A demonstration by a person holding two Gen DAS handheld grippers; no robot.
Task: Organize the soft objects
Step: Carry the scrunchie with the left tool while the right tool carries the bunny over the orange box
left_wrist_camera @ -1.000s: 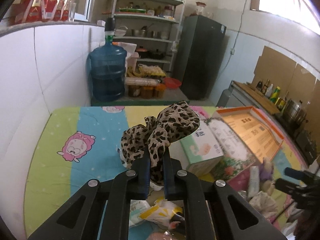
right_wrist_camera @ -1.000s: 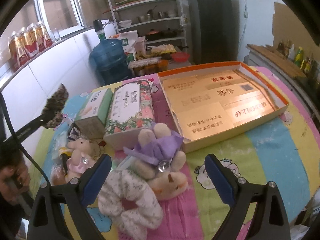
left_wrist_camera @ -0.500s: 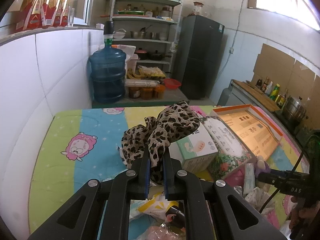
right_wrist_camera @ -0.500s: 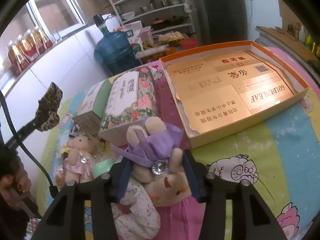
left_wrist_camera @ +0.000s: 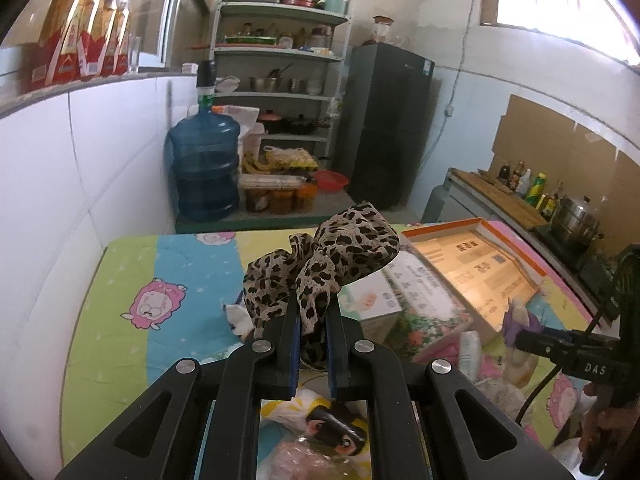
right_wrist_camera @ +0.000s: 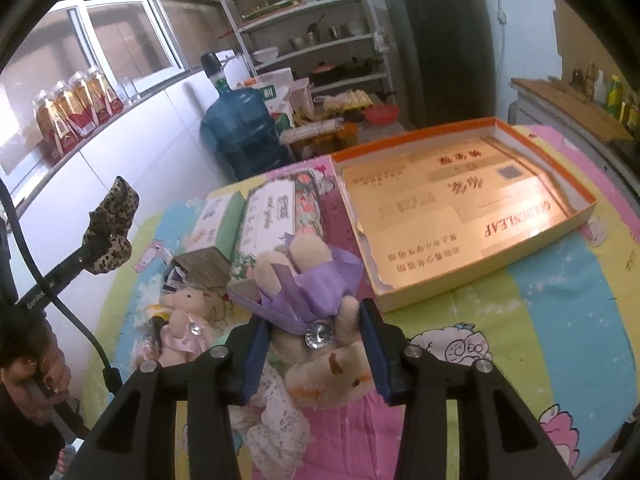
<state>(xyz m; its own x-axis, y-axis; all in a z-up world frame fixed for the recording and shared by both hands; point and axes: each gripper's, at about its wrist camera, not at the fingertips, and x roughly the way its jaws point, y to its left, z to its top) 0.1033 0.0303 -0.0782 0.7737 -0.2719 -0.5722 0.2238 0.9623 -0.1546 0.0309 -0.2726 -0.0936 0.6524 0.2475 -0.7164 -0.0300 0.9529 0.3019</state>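
both tools loaded, box not yet reached

the left tool (left_wrist_camera: 311,330) is clamped on a leopard scrunchie (left_wrist_camera: 320,264), held up over the surface (left_wrist_camera: 120,280); only a fold of fabric sits between the pads, so a jerk could let it slide out. the right tool (right_wrist_camera: 316,344) has closed around a plush bunny (right_wrist_camera: 316,320) in a purple bow, its blue pads pressing the sides, the toy resting low by the pile. the grip looks to sit on soft stuffing and ribbon, so the bunny may squirm free on the lift, or drag the floral scrunchie (right_wrist_camera: 276,424) beneath it along. the open box (right_wrist_camera: 576,216) lies just beyond, its near wall likely to catch a low-carried toy.
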